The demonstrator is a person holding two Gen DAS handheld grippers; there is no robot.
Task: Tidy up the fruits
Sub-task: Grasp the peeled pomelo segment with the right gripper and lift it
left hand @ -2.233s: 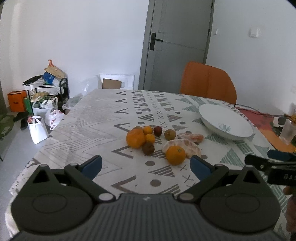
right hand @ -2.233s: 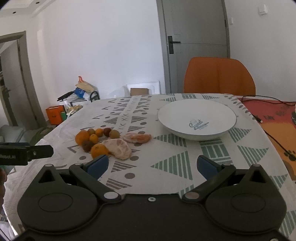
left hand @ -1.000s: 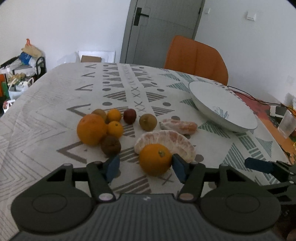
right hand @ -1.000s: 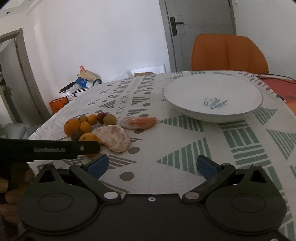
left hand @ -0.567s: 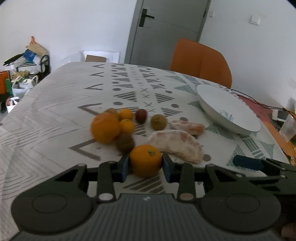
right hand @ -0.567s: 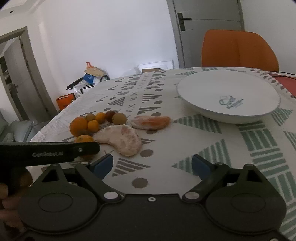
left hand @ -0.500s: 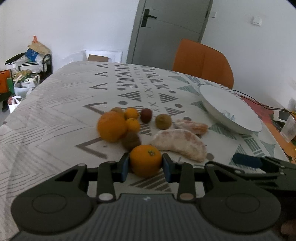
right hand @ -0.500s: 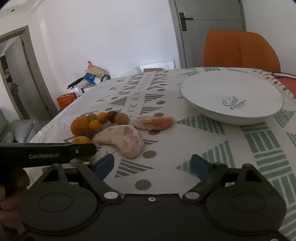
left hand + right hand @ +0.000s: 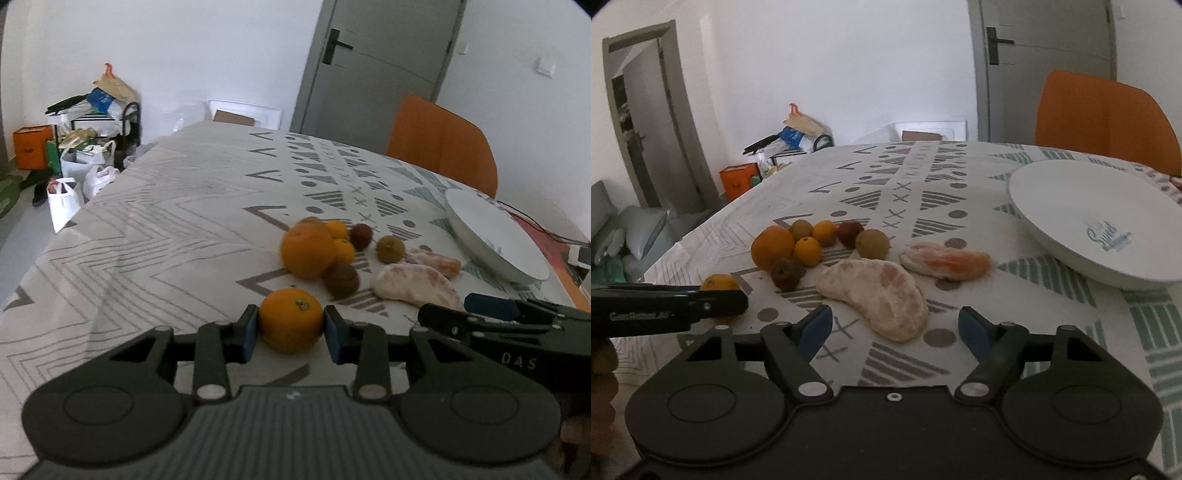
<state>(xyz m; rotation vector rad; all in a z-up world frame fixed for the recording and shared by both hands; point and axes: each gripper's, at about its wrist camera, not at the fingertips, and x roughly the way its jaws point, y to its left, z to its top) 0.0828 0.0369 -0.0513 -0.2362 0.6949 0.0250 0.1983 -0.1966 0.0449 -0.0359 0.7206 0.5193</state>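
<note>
Left gripper (image 9: 291, 334) clamps a tangerine (image 9: 290, 319) for carrying to the bowl (image 9: 1097, 236); right gripper (image 9: 895, 328), jaws narrowing yet empty, frames the peeled pomelo wedge (image 9: 877, 295).

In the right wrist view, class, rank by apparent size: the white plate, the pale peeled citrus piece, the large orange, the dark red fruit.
1. white plate
2. pale peeled citrus piece, though nearest the camera
3. large orange
4. dark red fruit

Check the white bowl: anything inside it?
White bowl shows only a printed logo inside; no fruit. Its far rim hides nothing of note, but the table under it is covered.
</note>
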